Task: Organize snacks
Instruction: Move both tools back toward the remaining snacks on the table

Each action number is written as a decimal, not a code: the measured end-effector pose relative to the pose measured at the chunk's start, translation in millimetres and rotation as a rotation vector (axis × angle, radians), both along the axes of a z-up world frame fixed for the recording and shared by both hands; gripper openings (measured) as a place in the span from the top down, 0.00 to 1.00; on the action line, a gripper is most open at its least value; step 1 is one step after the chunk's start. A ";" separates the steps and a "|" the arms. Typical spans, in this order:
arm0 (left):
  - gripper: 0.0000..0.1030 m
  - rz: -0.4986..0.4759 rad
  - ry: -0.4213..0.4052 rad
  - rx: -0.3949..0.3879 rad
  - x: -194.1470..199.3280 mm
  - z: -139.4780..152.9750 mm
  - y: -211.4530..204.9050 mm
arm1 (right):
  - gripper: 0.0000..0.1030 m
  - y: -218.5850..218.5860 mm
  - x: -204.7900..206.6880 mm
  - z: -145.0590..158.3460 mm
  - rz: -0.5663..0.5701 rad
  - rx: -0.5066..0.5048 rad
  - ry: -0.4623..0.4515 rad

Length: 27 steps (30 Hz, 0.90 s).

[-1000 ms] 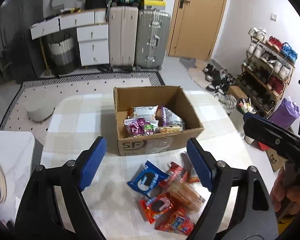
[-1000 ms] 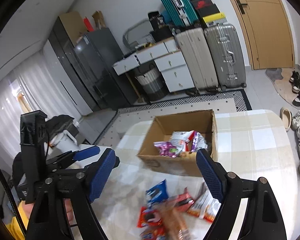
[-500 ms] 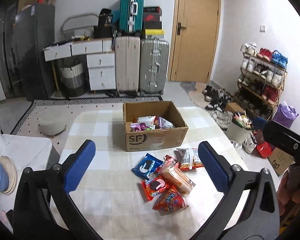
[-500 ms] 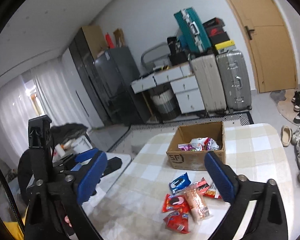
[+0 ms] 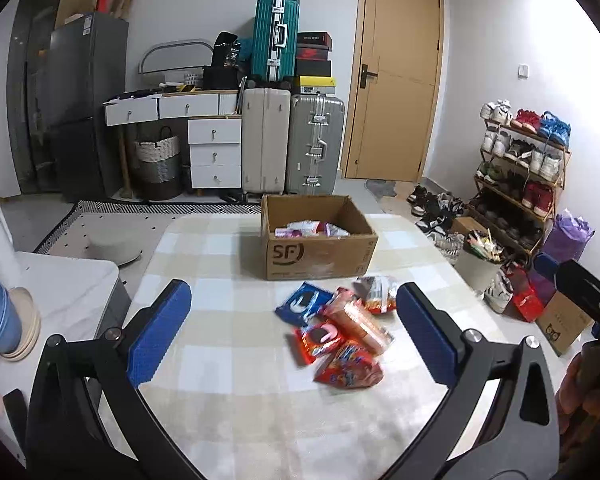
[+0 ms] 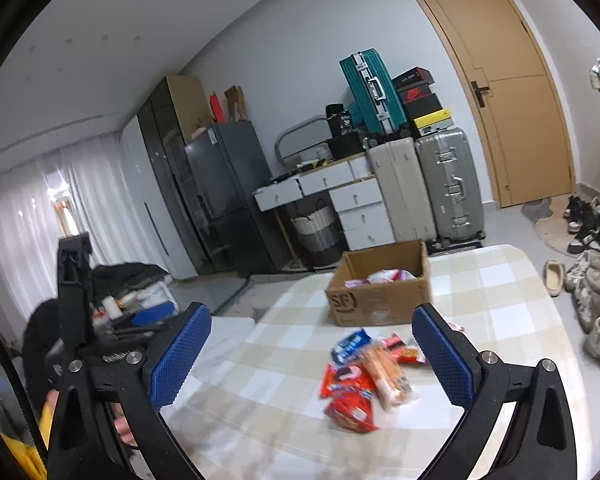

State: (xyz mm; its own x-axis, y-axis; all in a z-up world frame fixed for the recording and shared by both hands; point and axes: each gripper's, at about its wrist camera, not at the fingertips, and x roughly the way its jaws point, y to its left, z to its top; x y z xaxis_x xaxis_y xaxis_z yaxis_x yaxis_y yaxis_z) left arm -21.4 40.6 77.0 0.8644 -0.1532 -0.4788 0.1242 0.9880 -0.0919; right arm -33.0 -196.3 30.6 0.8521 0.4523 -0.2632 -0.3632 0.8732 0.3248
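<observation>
Left gripper: its jaws stood spread wide with nothing between them; they had just been opening. It hung above the near part of the table, well short of the snacks.
Left blue pads: both bare, touching nothing.
Right gripper: its jaws also stood spread wide and empty, and had just been opening. It hovered above the table, with the pile showing in the gap between its fingers.
Right blue pads: bare, clear of every packet.
Loose snacks: a small heap lay on the table just in front of the box, apart from both grippers.
Blue packet: at the heap's left edge, nearest the box.
Red packets: at the near side of the heap, overlapping one another; their print was blurred.
Orange packet: a long one lying across the middle of the heap.
Cardboard box: open at the top, standing on the far half of the table, with several snack packets already inside.
Table: covered with a pale checked cloth.
Suitcases: upright against the far wall, a teal one on top.
Door: wooden, shut, right of the suitcases.
Shoe rack: at the right wall, full of shoes.
Bowls: stacked on a white side surface at the left.
</observation>
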 end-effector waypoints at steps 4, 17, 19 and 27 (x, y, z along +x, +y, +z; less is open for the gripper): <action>0.01 -0.007 0.039 -0.022 -1.0 -29.0 1.1 | 0.01 -3.2 2.5 -19.4 -0.021 -0.002 0.035; 0.01 -0.096 0.290 0.002 77.2 -148.8 -62.3 | 0.01 -13.9 45.7 -85.5 -0.045 -0.006 0.172; 0.01 -0.104 0.312 -0.002 89.7 -161.7 -68.3 | 0.01 -18.5 53.5 -96.5 -0.049 0.006 0.196; 0.01 -0.106 0.416 -0.044 140.7 -202.2 -91.0 | 0.01 -38.1 78.7 -134.1 -0.064 0.038 0.273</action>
State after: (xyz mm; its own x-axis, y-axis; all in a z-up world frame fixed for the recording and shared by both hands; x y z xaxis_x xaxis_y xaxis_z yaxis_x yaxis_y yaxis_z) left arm 119.3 -50.5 -125.2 0.5778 -0.2588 -0.7741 0.1684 0.9658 -0.1972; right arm 45.6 -234.4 -103.6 0.7789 0.4139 -0.4711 -0.2024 0.8770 0.4358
